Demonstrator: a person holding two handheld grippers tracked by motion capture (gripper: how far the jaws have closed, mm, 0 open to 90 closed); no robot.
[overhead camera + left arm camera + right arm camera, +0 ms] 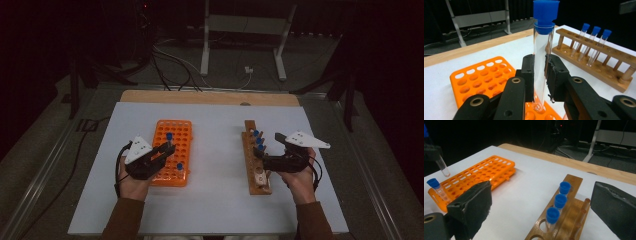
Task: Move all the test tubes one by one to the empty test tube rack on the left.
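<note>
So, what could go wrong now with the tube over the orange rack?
The left gripper fingers hold the test tube low on the glass, so its capped top may tilt. Its bottom hangs just above the orange rack; it could miss a hole and strike the grid.

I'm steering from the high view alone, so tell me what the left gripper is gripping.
Observer: The left gripper is shut on a clear glass test tube with a blue cap, held upright.
Operator: Report the tube's bottom end.
Observer: Its rounded end hangs free above the orange plastic rack, not seated in a hole.
Operator: Now check the right gripper.
Observer: The right gripper is open, with nothing between its jaws.
</note>
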